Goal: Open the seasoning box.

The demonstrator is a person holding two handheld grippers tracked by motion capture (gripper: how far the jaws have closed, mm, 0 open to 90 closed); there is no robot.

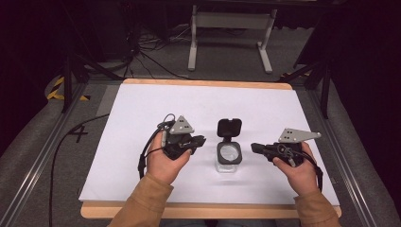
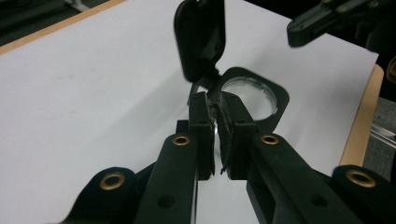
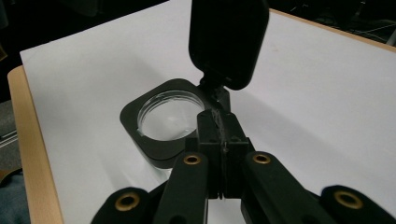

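The left gripper (image 1: 197, 140) has its jaws a little apart and empty; the right gripper (image 1: 255, 147) is closed on nothing. Between them on the white table (image 1: 142, 109) stands a clear jar (image 1: 229, 158) with black collar and open flip lid (image 1: 229, 127). It looks light, stiff and smooth; I would grip the collar.

white tabletop (image 1: 142, 118); grey floor (image 1: 227, 61); cables (image 1: 151, 52)
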